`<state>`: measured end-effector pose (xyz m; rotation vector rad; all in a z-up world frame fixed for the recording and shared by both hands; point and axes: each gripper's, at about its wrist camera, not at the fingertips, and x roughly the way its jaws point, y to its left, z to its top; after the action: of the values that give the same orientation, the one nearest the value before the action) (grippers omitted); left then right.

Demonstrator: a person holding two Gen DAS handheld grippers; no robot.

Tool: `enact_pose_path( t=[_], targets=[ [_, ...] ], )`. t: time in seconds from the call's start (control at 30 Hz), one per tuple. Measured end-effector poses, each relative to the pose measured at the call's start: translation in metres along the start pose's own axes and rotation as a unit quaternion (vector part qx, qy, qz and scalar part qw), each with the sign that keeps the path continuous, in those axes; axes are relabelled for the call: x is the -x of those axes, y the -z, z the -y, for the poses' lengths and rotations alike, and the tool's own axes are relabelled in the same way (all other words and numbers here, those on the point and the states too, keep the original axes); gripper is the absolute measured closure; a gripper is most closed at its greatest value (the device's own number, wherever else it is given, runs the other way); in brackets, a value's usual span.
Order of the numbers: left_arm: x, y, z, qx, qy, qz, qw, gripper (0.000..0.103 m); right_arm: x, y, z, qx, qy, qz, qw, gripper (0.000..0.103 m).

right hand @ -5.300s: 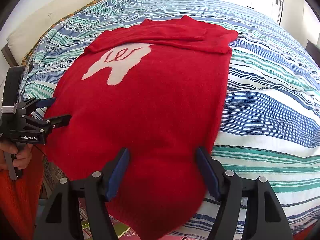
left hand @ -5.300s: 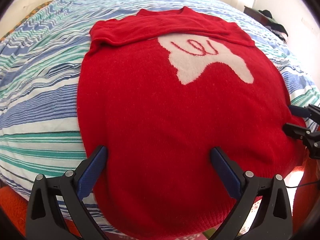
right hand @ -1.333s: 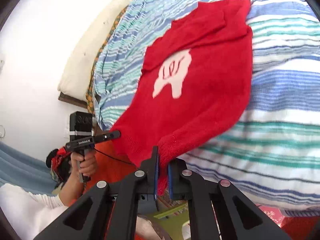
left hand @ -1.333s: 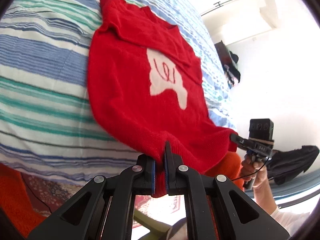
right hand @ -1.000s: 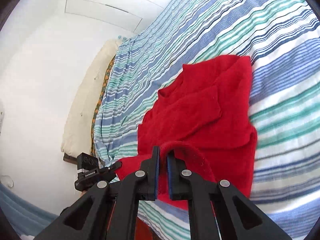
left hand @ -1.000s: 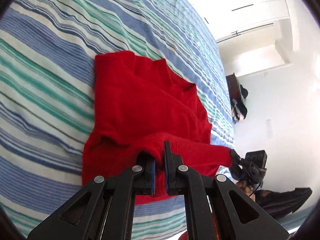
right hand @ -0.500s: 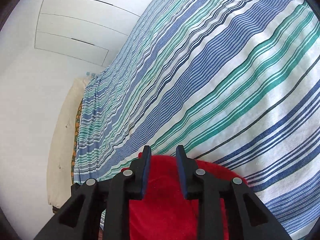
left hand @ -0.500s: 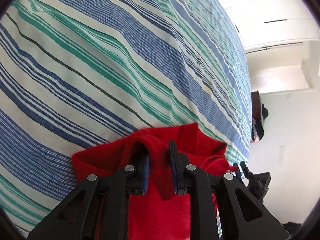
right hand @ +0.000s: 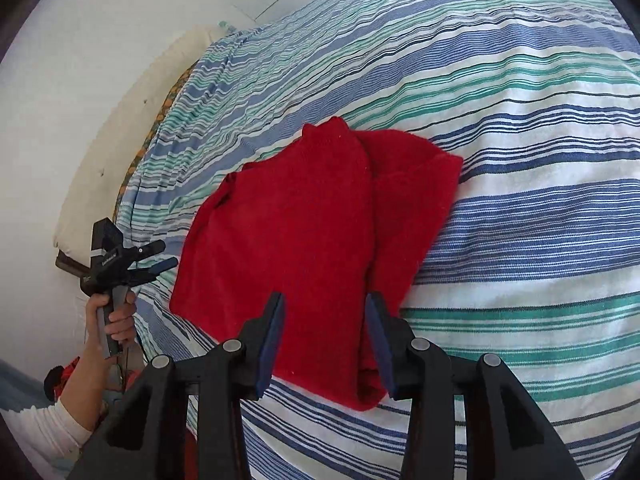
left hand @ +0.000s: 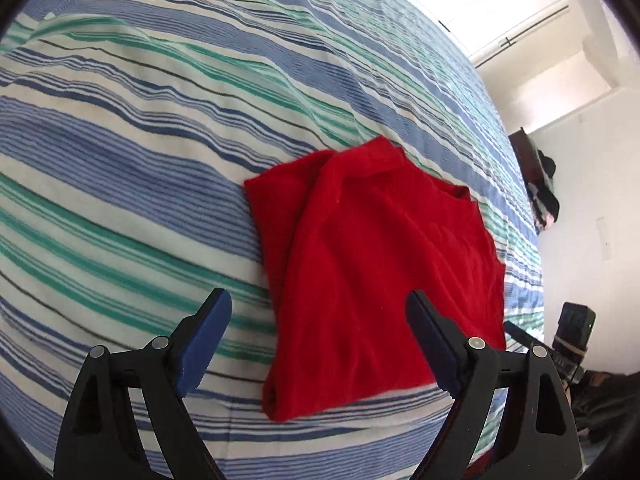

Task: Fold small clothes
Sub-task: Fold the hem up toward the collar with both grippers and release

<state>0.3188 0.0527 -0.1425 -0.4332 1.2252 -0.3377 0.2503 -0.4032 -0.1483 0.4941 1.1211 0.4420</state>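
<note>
My left tongs (left hand: 318,334) and right tongs (right hand: 326,338) have just been opening, and the red sweater (left hand: 372,276) that hung pinched in both a moment ago now lies free on the striped bed (left hand: 120,152), doubled over on itself with its white motif hidden inside. Both pairs stand released with nothing between their blue pads: the left spread wide, the right parted less. The hem I carried up the bed now rests over the shoulders, so I judge this lengthwise fold done, though the top layer sits skewed, leaving a strip of the lower layer showing along one side and a loose ridge near the collar. In the left wrist view the sweater lies ahead of the tongs and toward their right finger (left hand: 430,332), whose tip overlaps its near edge, while the left finger (left hand: 206,330) hovers over bare striped cover. In the right wrist view the near folded edge sits between the two fingers, close under them, whether touching I cannot tell. The bundle lies toward the near edge of the bed, well away from the cream pillow (right hand: 120,120) at the far left corner. My left hand (right hand: 116,314) shows there too, gripping its tool just off the bed's side. Squaring the layers or one more fold looks likely next.
</note>
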Motion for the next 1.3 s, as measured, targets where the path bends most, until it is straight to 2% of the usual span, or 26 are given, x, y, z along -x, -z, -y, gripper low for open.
enact_pose_path(
  t=[0.1, 0.13, 0.17, 0.2, 0.23, 0.27, 0.37, 0.43, 0.5, 0.57, 0.6, 0.63, 0.7, 0.73, 0.77, 0.8, 0.87, 0.97, 1.0, 1.07, 1.1, 1.13, 1.17, 1.2, 1.23, 1.3],
  targets=[
    [-0.004, 0.032, 0.003, -0.025, -0.023, -0.012, 0.9994, 0.015, -0.015, 0.019, -0.01, 0.037, 0.049, -0.047, 0.997, 0.061],
    [-0.009, 0.038, 0.005, -0.033, -0.027, -0.018, 0.9989, 0.02, -0.021, 0.022, -0.011, 0.044, 0.064, -0.059, 0.995, 0.061],
    [-0.013, 0.043, 0.005, -0.039, -0.029, -0.025, 0.9985, 0.026, -0.025, 0.025, -0.013, 0.05, 0.072, -0.066, 0.994, 0.073],
    [-0.017, 0.047, 0.007, -0.045, -0.032, -0.031, 0.998, 0.046, -0.027, 0.027, -0.014, 0.055, 0.074, -0.068, 0.993, 0.099],
    [-0.022, 0.048, 0.01, -0.052, -0.036, -0.037, 0.9973, 0.084, -0.026, 0.027, -0.016, 0.06, 0.08, -0.065, 0.993, 0.1],
    [-0.026, 0.049, 0.013, -0.058, -0.039, -0.048, 0.9964, 0.095, -0.022, 0.027, -0.019, 0.064, 0.08, -0.06, 0.993, 0.1],
    [-0.019, 0.06, 0.022, -0.099, -0.034, -0.058, 0.9928, 0.095, 0.003, 0.027, -0.034, 0.085, 0.081, -0.047, 0.992, 0.1],
    [-0.022, 0.065, 0.026, -0.133, -0.053, -0.078, 0.9866, 0.095, 0.019, 0.033, -0.034, 0.085, 0.082, -0.044, 0.992, 0.1],
    [-0.029, 0.064, 0.019, -0.139, -0.063, -0.101, 0.9831, 0.091, 0.014, 0.041, -0.024, 0.074, 0.099, -0.06, 0.99, 0.1],
    [-0.024, 0.059, 0.012, -0.119, -0.046, -0.108, 0.9859, 0.09, -0.002, 0.047, -0.007, 0.06, 0.108, -0.086, 0.989, 0.1],
    [-0.018, 0.057, 0.01, -0.11, -0.041, -0.108, 0.9872, 0.086, -0.006, 0.047, -0.003, 0.051, 0.104, -0.089, 0.989, 0.099],
    [-0.01, 0.055, 0.007, -0.108, -0.043, -0.101, 0.988, 0.075, -0.005, 0.043, -0.003, 0.045, 0.104, -0.083, 0.99, 0.096],
    [0.009, 0.054, 0.006, -0.12, -0.063, -0.07, 0.9883, 0.057, 0.008, 0.031, -0.01, 0.052, 0.11, -0.056, 0.991, 0.082],
    [0.019, 0.052, 0.007, -0.131, -0.078, -0.048, 0.9871, 0.054, 0.018, 0.022, -0.015, 0.058, 0.118, -0.034, 0.991, 0.07],
    [0.026, 0.047, 0.011, -0.142, -0.086, -0.03, 0.9856, 0.054, 0.027, 0.013, -0.021, 0.068, 0.126, -0.014, 0.99, 0.067],
    [0.031, 0.04, 0.016, -0.15, -0.082, -0.018, 0.9852, 0.054, 0.033, 0.001, -0.027, 0.077, 0.128, -0.001, 0.989, 0.067],
    [0.031, 0.021, 0.024, -0.153, -0.049, -0.006, 0.987, 0.054, 0.032, -0.026, -0.038, 0.086, 0.116, 0.014, 0.989, 0.067],
    [0.0, -0.012, 0.051, -0.158, 0.001, -0.023, 0.9871, 0.054, 0.002, -0.066, -0.05, 0.062, 0.048, 0.016, 0.997, 0.067],
    [-0.019, -0.023, 0.058, -0.156, -0.004, -0.031, 0.9872, 0.054, -0.016, -0.077, -0.052, 0.054, 0.029, 0.005, 0.998, 0.067],
    [-0.058, -0.046, 0.067, -0.147, -0.042, -0.047, 0.9871, 0.054, -0.06, -0.093, -0.053, 0.034, 0.019, -0.021, 0.999, 0.067],
    [-0.071, -0.057, 0.065, -0.144, -0.071, -0.045, 0.986, 0.056, -0.082, -0.098, -0.051, 0.028, 0.027, -0.04, 0.998, 0.068],
    [-0.076, -0.066, 0.059, -0.134, -0.099, -0.032, 0.9856, 0.062, -0.1, -0.102, -0.05, 0.039, 0.065, -0.05, 0.996, 0.068],
    [-0.075, -0.077, 0.048, -0.111, -0.112, -0.016, 0.9873, 0.065, -0.113, -0.105, -0.049, 0.062, 0.126, -0.046, 0.989, 0.07],
    [-0.072, -0.087, 0.034, -0.074, -0.113, -0.007, 0.9908, 0.069, -0.117, -0.108, -0.045, 0.076, 0.174, -0.031, 0.981, 0.077],
    [-0.065, -0.094, 0.017, -0.031, -0.11, 0.0, 0.9935, 0.066, -0.116, -0.112, -0.037, 0.068, 0.199, -0.017, 0.978, 0.082],
    [-0.045, -0.097, -0.006, 0.016, -0.117, 0.024, 0.9927, 0.051, -0.102, -0.118, -0.026, 0.038, 0.213, 0.012, 0.976, 0.085]
  ],
)
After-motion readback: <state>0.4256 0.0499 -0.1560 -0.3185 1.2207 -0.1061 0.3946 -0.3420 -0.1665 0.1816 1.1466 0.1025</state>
